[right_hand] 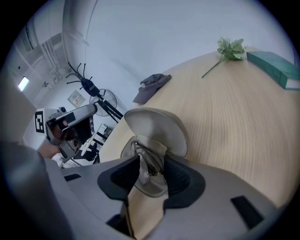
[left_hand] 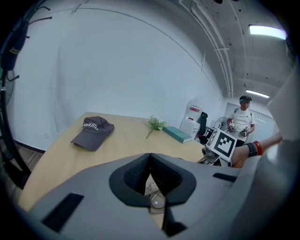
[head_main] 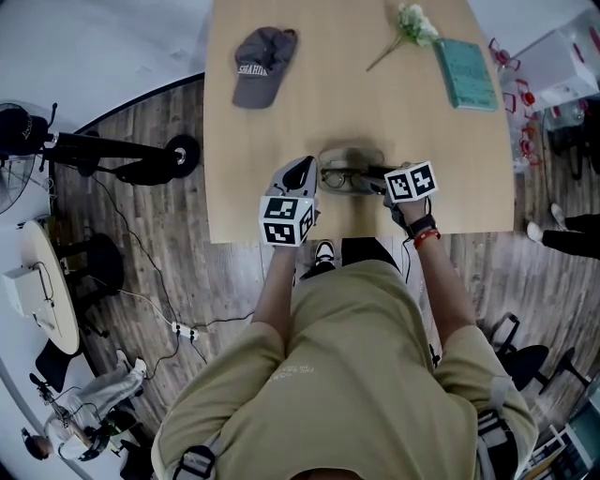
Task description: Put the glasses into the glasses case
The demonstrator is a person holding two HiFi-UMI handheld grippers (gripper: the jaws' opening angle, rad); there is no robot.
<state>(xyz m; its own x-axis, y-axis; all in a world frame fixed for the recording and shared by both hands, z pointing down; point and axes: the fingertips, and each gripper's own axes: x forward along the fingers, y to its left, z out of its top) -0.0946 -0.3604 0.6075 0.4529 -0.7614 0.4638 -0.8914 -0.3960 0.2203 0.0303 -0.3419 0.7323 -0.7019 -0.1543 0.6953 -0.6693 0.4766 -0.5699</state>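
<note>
An open grey glasses case (head_main: 352,156) lies near the table's front edge, its lid (right_hand: 154,127) raised. The glasses (head_main: 337,178) lie folded in its lower shell (right_hand: 151,185). My right gripper (head_main: 371,178) reaches in from the case's right end. Its jaws stand open on either side of the glasses (right_hand: 143,157), and the pads do not press on them. My left gripper (head_main: 307,178) sits at the case's left end with its jaw tips together (left_hand: 150,157). Below those tips a lens of the glasses (left_hand: 157,201) shows through the gap.
Farther back on the wooden table (head_main: 281,131) lie a grey cap (head_main: 262,64), a green sprig (head_main: 410,26) and a teal book (head_main: 466,73). A scooter (head_main: 122,150) stands on the floor at the left. A person (left_hand: 243,119) stands in the background.
</note>
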